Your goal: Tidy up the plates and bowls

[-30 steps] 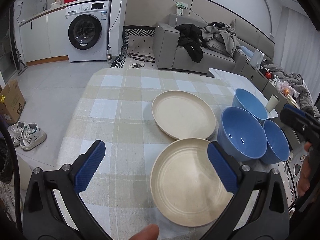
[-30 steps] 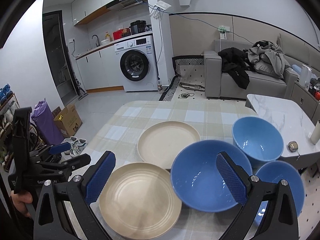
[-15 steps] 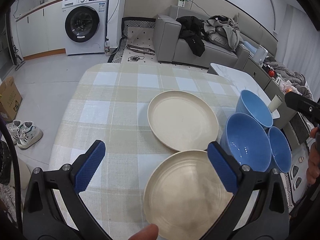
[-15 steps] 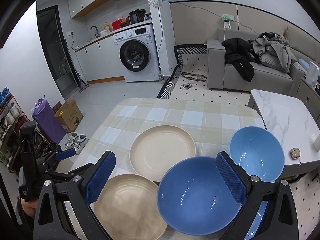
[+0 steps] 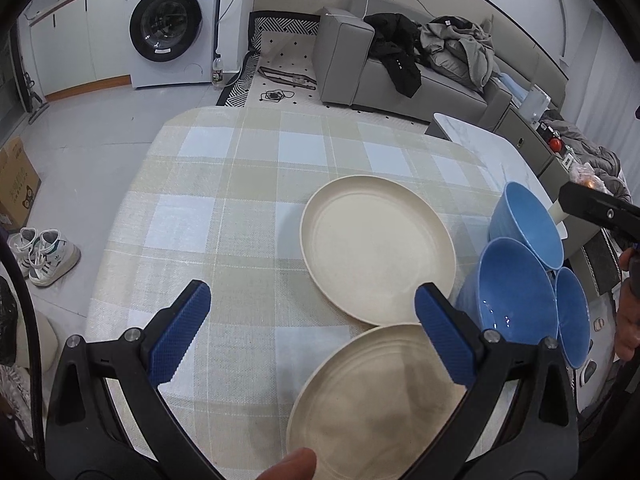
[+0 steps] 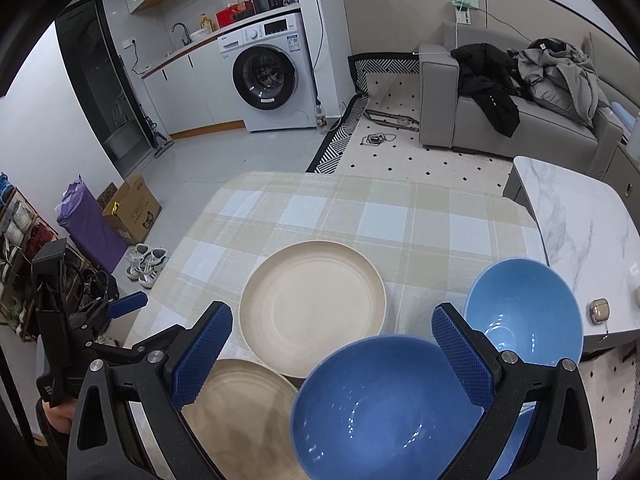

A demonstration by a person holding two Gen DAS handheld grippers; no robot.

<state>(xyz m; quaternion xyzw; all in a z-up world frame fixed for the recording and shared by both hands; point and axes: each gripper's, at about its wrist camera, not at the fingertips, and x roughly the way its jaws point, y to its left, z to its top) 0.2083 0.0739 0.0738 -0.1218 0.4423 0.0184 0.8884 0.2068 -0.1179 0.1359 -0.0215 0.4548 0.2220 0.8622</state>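
I judge I'm at the approach step, nothing lifted yet. My left gripper (image 5: 308, 332) hangs fingers spread and empty above the near plate (image 5: 380, 396) at my five o'clock; next I'd drop onto its rim and pinch. My right gripper (image 6: 332, 354), likewise spread, hovers over the near blue bowl (image 6: 384, 408). Farther out at twelve lies the far plate (image 6: 314, 306); the far bowl (image 6: 524, 308) sits at two.

Two round cream plates (image 5: 378, 246) and three round blue bowls (image 5: 520, 288) on beige-white-pale-blue checked tablecloth (image 5: 224, 216); black grippers' pads (image 5: 180, 330) textured blue.
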